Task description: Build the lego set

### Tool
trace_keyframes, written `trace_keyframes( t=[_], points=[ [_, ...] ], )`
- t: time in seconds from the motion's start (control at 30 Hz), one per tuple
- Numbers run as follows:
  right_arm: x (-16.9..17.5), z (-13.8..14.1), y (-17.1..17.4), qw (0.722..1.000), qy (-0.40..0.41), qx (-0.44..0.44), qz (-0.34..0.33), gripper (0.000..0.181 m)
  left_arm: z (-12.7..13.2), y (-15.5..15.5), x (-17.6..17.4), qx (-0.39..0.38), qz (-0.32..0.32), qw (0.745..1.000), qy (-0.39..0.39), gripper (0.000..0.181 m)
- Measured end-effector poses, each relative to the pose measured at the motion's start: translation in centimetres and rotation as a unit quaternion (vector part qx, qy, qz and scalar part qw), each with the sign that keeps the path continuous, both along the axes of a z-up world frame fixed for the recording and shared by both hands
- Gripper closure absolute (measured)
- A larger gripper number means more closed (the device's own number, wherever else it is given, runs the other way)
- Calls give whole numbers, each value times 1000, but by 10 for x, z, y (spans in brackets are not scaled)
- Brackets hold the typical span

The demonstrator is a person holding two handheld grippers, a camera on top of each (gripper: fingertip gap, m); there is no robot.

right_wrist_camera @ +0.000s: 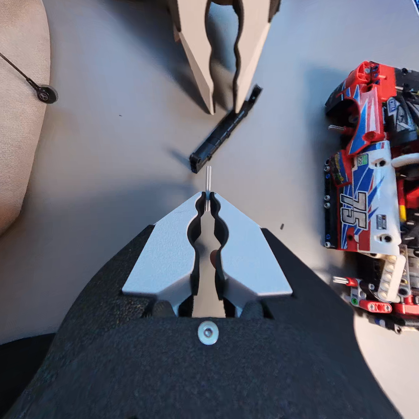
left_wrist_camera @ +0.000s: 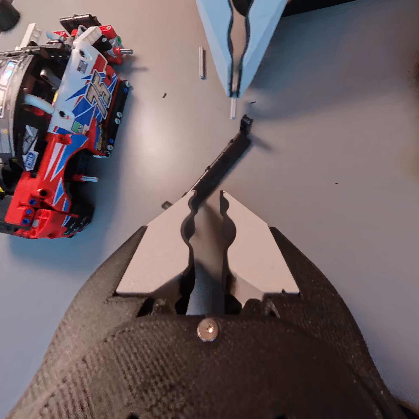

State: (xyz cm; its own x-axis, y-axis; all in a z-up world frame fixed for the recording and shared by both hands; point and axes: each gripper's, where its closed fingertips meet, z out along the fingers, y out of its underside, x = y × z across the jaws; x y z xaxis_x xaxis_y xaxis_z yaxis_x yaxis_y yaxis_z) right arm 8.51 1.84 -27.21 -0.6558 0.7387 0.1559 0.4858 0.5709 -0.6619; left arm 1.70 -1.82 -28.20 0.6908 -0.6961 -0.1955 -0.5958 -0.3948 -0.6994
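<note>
A black lego beam (left_wrist_camera: 224,158) lies slanted on the grey table (left_wrist_camera: 328,226). My left gripper (left_wrist_camera: 209,193) is open, and its left fingertip touches the beam's near end; the beam is not clamped. My right gripper (right_wrist_camera: 207,193) is shut on a thin light grey axle (right_wrist_camera: 208,181), whose tip points at the beam's end (right_wrist_camera: 197,162). In the left wrist view the right gripper (left_wrist_camera: 233,94) comes in from the top with the axle (left_wrist_camera: 233,110) sticking out. The left gripper (right_wrist_camera: 224,112) shows at the top of the right wrist view.
A red, white and blue lego car (left_wrist_camera: 68,124) lies on its side at the left; it also shows in the right wrist view (right_wrist_camera: 371,181). A second grey axle (left_wrist_camera: 201,62) lies loose near the right gripper. A beige cushion (right_wrist_camera: 18,124) borders the table. Across from one pair of fingers to the other is roughly 9 cm.
</note>
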Motion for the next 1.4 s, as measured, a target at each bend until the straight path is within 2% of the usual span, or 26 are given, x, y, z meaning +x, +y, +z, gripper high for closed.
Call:
trace_keyframes(
  t=[0.1, 0.27, 0.43, 0.5, 0.6, 0.73, 0.93, 1.03, 1.13, 1.2, 1.4],
  points=[
    [2, 1, -15, 1000, 2, -13, 23, 180, 5, 10, -13, 27, 35, 999, 8, 164],
    [3, 4, -15, 999, 8, -30, 23, 180, 25, -5, 10, 27, -11, 997, -73, 164],
    [-7, 25, -26, 996, 58, -63, 22, 180, 34, -11, 44, 32, -49, 993, -102, 163],
    [-10, 30, -28, 995, 80, -60, 22, 180, 39, -8, 52, 41, -46, 991, -116, 163],
    [-11, 37, -33, 993, 101, -60, 27, 179, 46, -5, 58, 53, -42, 989, -134, 164],
    [-9, 39, -36, 992, 104, -63, 32, 180, 54, -2, 59, 87, -42, 987, -128, 177],
    [-9, 46, -36, 989, 119, -81, 31, 180, 61, -3, 60, 96, -45, 982, -155, 179],
    [-11, 60, -36, 981, 161, -108, 30, 179, 75, -3, 58, 77, -28, 963, -255, 179],
    [-13, 75, -38, 971, 205, -120, 33, 174, 97, -3, 55, 50, -18, 922, -383, 179],
    [-14, 84, -40, 963, 235, -126, 34, 171, 105, -4, 53, 25, -16, 897, -441, 180],
    [-16, 97, -39, 951, 278, -129, 30, 171, 109, -5, 53, -20, -16, 859, -511, 180]
  ],
)
